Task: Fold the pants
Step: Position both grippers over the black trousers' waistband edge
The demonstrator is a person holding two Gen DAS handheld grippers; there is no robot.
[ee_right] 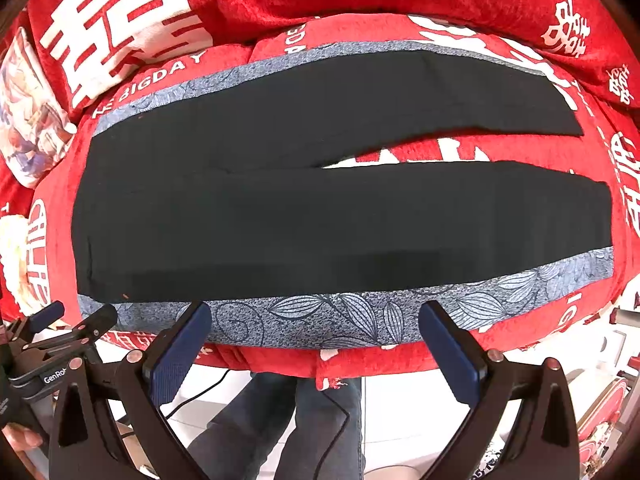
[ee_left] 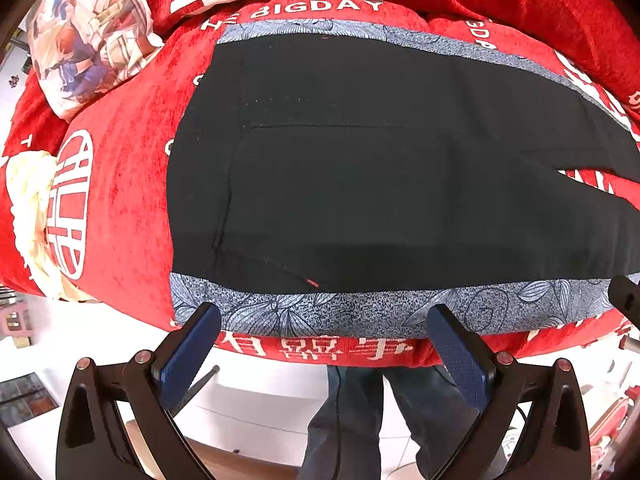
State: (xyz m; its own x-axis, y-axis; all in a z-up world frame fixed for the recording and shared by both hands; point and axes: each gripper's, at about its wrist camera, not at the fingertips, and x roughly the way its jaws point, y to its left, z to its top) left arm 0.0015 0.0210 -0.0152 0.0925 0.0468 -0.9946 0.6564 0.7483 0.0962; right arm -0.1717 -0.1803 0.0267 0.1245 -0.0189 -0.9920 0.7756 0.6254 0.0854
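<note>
Black pants (ee_right: 280,216) with blue-grey leaf-print side stripes lie flat on a red cushioned seat, waist at the left and both legs spread to the right. In the left wrist view the waist and pocket area of the pants (ee_left: 360,168) fills the frame. My left gripper (ee_left: 324,320) hovers open over the near printed stripe (ee_left: 320,308) by the waist, holding nothing. My right gripper (ee_right: 316,316) is open too, above the near stripe (ee_right: 340,312) at mid-leg. The left gripper's fingers (ee_right: 96,316) show at the left edge of the right wrist view.
The red seat cover (ee_right: 120,60) with white lettering rises into a backrest behind the pants. A printed pillow (ee_left: 84,36) lies at the far left. A person's legs in jeans (ee_right: 320,432) stand on the white floor below the seat's front edge, with a black cable hanging beside them.
</note>
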